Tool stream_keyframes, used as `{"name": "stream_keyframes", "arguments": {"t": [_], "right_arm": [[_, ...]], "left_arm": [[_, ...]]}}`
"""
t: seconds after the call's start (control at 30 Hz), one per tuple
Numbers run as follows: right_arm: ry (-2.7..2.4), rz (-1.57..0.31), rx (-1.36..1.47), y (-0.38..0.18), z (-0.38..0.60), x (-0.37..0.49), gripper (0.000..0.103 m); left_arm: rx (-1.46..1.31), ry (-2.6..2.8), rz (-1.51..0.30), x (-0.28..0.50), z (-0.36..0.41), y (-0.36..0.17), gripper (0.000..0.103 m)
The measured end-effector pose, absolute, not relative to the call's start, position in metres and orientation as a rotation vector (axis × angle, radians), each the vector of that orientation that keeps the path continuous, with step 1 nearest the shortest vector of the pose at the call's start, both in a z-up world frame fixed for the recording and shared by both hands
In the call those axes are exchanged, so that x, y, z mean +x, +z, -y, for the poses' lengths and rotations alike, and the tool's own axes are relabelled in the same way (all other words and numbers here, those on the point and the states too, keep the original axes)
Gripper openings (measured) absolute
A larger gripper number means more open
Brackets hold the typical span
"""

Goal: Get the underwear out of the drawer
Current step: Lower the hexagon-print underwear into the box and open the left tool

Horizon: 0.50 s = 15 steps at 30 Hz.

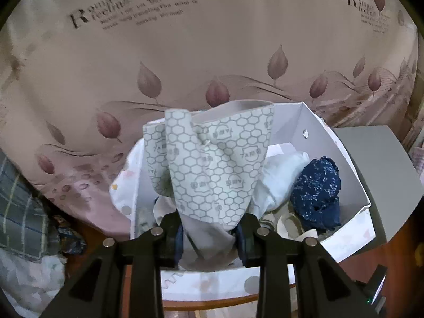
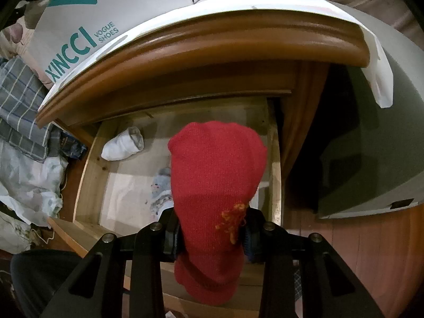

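Between our left gripper [image 1: 209,234] jaws we pinch honeycomb-print underwear [image 1: 212,164] above the white box [image 1: 355,175]; our right gripper [image 2: 212,235] clamps a red knit garment [image 2: 216,182] over the open drawer [image 2: 90,164].

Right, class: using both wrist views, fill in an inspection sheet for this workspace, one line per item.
Surface: open wooden drawer, mostly bare.
Job's things: red knit garment; honeycomb-print garment; white rolled sock in drawer.
Clutter: white box holding navy garment; shoe box.
Grippers: right gripper shut on red knit garment; left gripper shut on honeycomb-print garment.
Cables: nothing seen.
Surroundings: leaf-print bedding.
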State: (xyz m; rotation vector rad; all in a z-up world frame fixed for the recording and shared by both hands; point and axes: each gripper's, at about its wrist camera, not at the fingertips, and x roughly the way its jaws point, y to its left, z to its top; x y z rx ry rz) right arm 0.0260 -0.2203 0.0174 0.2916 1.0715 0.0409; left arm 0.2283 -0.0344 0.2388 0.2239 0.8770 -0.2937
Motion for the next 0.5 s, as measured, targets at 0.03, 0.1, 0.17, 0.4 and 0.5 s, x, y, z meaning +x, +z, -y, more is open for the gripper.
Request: {"name": "stream_keyframes", "arguments": {"t": [0.03,0.1,0.17,0.4,0.5], "right_arm": [[0.042,-1.072,0.293,0.017,0.22,0.026,0.033],[0.041,-1.07,0.287,0.017,0.22,0.026,0.033],[0.04,-1.071,0.286,0.017,0.22,0.027,0.033],[0.038,-1.082,0.283,0.014,0.218,0.026,0.033],[0.037,-1.085,0.284,0.014,0.218,0.026,0.033]], "left_arm": [[0.224,-0.302,-0.883,0.232,0.036,0.234,0.031],[0.242,-0.311,-0.901,0.236,0.041,0.223,0.031],[0.276,-0.3,-0.92,0.24,0.046,0.21,0.031],[0.252,-0.299,-0.965,0.247,0.048,0.185,0.032],[0.25,-0.297,-0.974,0.249,0.046,0.18,0.035]]}}
